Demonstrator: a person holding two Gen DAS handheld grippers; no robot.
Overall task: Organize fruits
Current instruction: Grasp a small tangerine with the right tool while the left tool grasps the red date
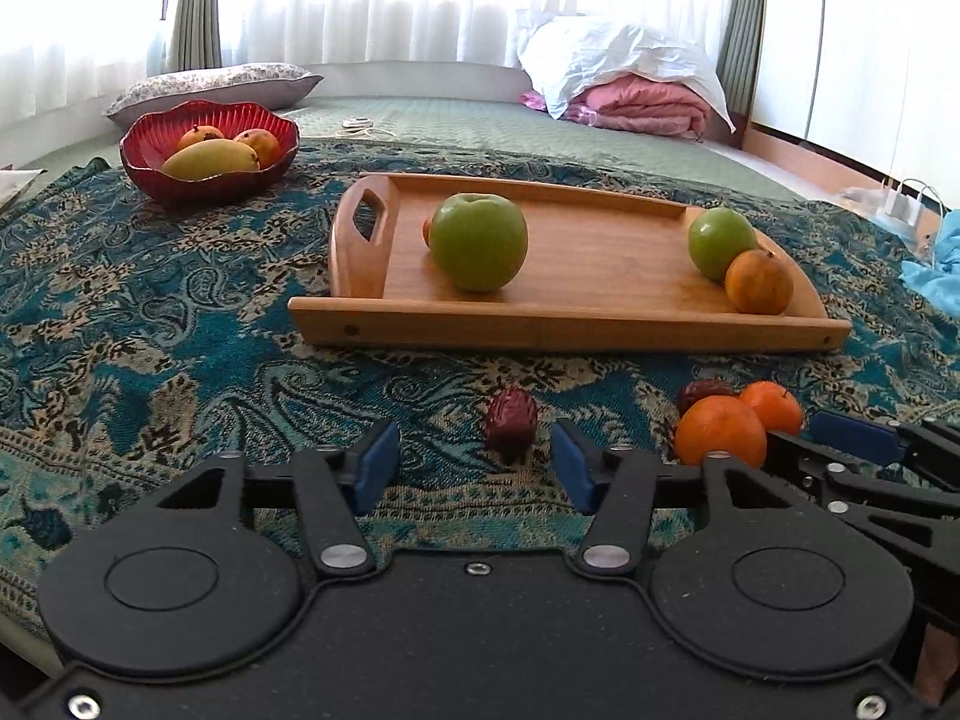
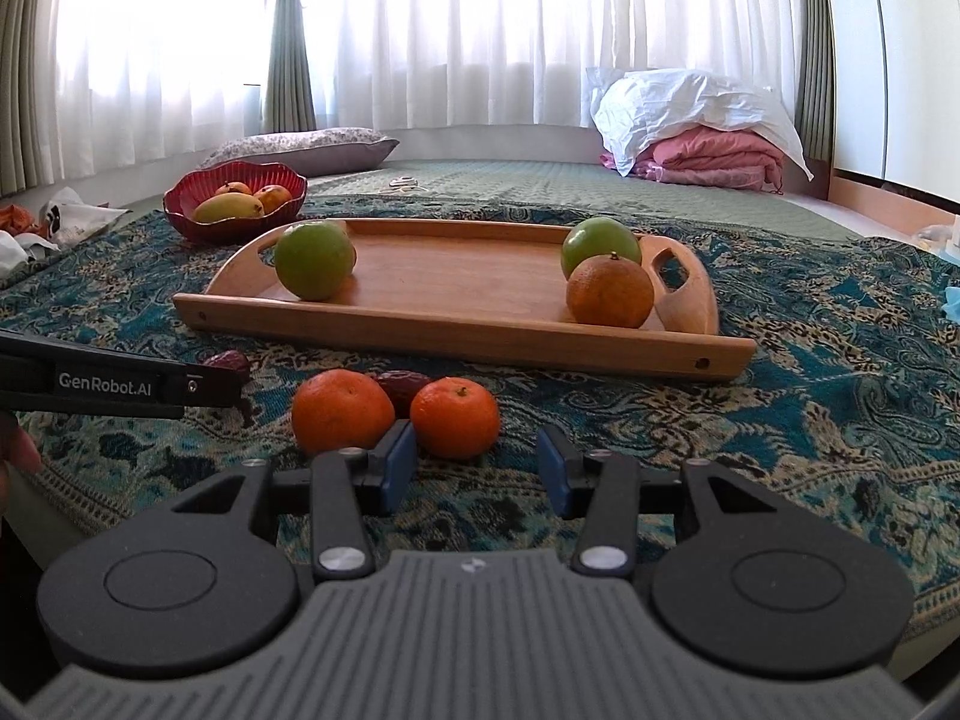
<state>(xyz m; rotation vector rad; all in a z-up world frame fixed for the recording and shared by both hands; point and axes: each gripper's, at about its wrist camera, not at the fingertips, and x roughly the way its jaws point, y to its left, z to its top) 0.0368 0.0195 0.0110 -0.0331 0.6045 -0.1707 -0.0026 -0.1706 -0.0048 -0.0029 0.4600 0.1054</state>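
While a ribbed red bowl [image 1: 207, 150] of yellow mangoes [image 1: 210, 159] sits far left on the patterned teal cloth [image 1: 150, 300], the left gripper [image 1: 474, 456] hovers with jaws apart around a wrinkled dark-red date [image 1: 510, 420], pads not touching it. Behind lies a wooden tray [image 1: 570, 324] holding green apples [image 1: 479, 240]. Rightward, the right gripper [image 2: 477, 468] stands released, near two loose orange mandarins [image 2: 455, 417].

Daylight pours through the sheer curtains [image 2: 480, 30] at the back and blows them out to near white. Everything nearer sits backlit but clear, with soft shadows under the fruit on the tray [image 1: 570, 324]. Heavy fisheye bending at the edges, dark corners, focus mostly sharp throughout.
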